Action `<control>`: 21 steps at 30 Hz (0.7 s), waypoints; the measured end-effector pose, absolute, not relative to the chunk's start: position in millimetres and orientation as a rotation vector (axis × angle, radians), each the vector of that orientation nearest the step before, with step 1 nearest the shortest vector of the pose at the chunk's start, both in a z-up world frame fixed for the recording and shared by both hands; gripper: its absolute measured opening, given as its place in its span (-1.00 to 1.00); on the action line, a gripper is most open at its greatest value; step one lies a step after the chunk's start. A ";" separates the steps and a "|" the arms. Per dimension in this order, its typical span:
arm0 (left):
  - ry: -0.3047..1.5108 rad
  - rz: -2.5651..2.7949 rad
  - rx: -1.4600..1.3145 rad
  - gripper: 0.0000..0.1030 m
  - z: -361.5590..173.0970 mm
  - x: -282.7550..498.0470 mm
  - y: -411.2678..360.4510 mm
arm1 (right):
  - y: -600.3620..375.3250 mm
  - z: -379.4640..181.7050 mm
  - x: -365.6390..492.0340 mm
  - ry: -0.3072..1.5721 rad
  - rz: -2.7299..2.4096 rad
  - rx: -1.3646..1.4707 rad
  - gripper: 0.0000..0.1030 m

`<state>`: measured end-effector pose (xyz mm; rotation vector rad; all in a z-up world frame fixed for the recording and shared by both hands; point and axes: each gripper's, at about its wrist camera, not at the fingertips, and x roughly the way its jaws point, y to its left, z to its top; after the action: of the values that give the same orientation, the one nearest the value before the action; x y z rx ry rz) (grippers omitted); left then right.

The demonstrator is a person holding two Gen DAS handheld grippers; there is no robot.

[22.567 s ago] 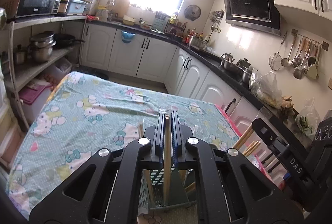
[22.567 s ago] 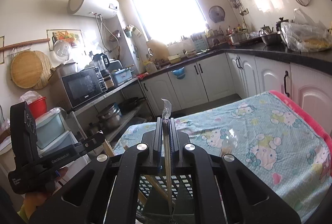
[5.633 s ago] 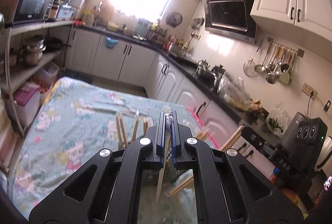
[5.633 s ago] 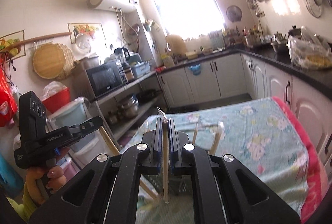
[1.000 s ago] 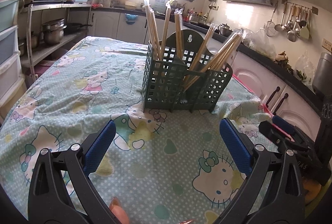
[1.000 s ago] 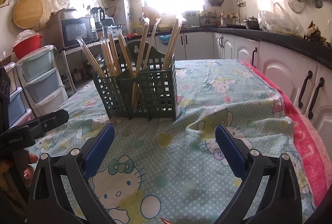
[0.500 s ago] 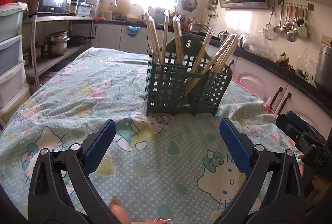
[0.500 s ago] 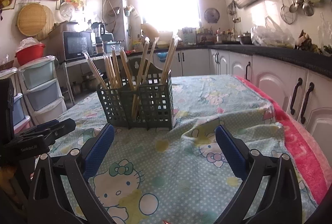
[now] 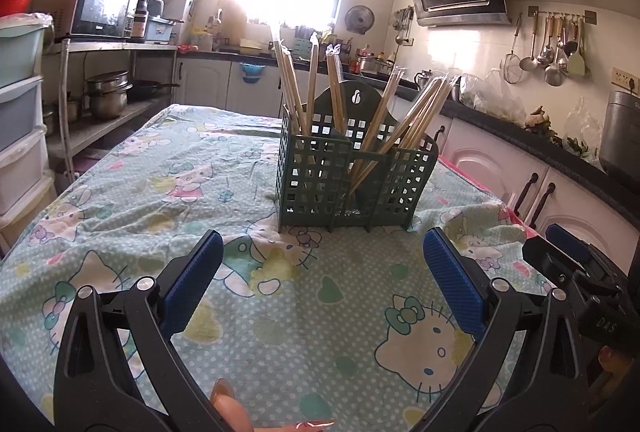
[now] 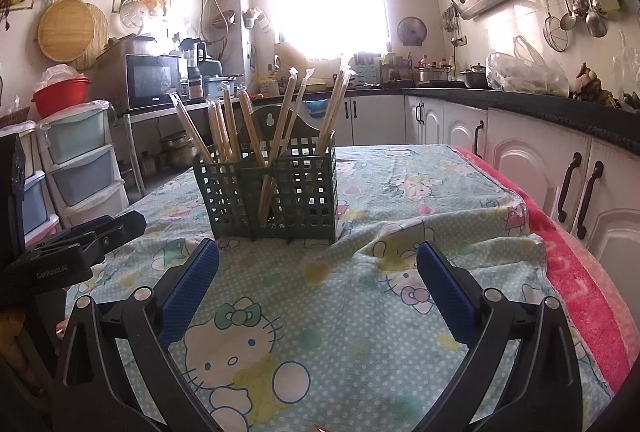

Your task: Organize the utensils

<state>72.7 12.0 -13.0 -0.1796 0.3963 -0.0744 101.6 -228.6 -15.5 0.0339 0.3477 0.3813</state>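
A dark green lattice utensil holder (image 9: pixel 352 183) stands upright on the table, also in the right wrist view (image 10: pixel 272 199). Several wrapped wooden chopsticks (image 9: pixel 404 123) lean in its compartments, also in the right wrist view (image 10: pixel 280 119). My left gripper (image 9: pixel 320 272) is open and empty, low over the cloth, short of the holder. My right gripper (image 10: pixel 316 272) is open and empty, also short of the holder. Each gripper shows at the edge of the other's view: the right one (image 9: pixel 576 272) and the left one (image 10: pixel 80 244).
The table is covered by a light green cartoon-cat cloth (image 9: pixel 160 191) with a wrinkle near the right edge (image 10: pixel 440 232), over a pink towel (image 10: pixel 580 272). White cabinets (image 10: pixel 560 167) run along the right. Plastic drawers (image 10: pixel 80 167) and a shelf with pots (image 9: pixel 108 99) stand left.
Both grippers have tilted up a little and stay open. The holder sits slightly farther off and higher in both views. Long before, each gripper held a chopstick over the holder.
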 end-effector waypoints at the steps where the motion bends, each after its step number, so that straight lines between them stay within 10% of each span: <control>1: 0.397 -0.075 -0.178 0.79 -13.0 72.7 11.7 | -229.0 -15.7 102.1 0.349 0.381 0.035 0.87; 21: 0.399 -0.072 -0.177 0.79 -13.3 72.8 12.0 | -228.7 -15.8 101.4 0.350 0.378 0.034 0.87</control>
<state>72.8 12.0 -13.3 -0.1769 0.3988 -0.0718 101.4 -228.7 -15.8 0.0337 0.3501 0.3778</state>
